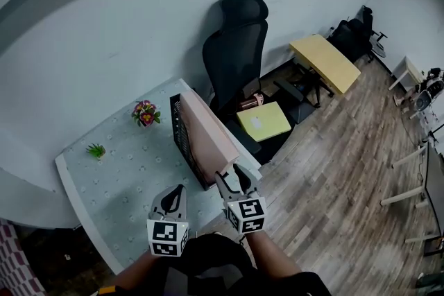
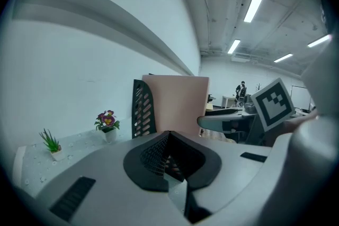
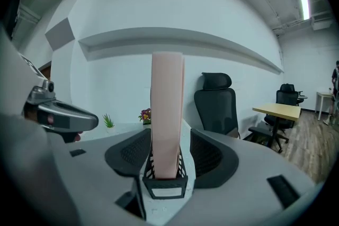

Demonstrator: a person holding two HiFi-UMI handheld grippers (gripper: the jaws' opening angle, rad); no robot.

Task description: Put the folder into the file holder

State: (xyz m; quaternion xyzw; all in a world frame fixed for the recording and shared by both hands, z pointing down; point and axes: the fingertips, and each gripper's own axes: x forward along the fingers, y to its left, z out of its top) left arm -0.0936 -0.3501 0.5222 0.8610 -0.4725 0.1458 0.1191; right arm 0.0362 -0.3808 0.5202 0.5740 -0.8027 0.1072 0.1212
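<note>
Jaws of the right gripper (image 3: 168,144) stand wide apart, and neither pad presses on anything. Between them, in the right gripper view, rises the pink folder (image 3: 167,108). It stands upright on its edge inside the black mesh file holder (image 3: 165,183), with a narrow gap to the pad on each side. The head view shows this gripper at the near end of the holder, just beside the lower corner of the folder; whether it touches the holder there I cannot tell.

The left gripper (image 2: 169,136) is closed, its two pads meet in a point and nothing is between them. It hangs over the near part of the surface (image 1: 125,177), to the left of the right gripper and a little apart from the file holder. Both arms of the person come in from the bottom edge of the head view.

The file holder stands at the right side of the pale, dotted surface, and the folder fills it along its length and rises above its black wall. Farther back on the surface are a small pot with purple flowers (image 1: 145,113) and, well to the left of it, a small green plant (image 1: 96,150). Behind the surface is a light wall. To the right stands a black office chair (image 1: 236,45), and beyond it a yellow table (image 1: 322,62) on the wooden floor (image 1: 333,163).
</note>
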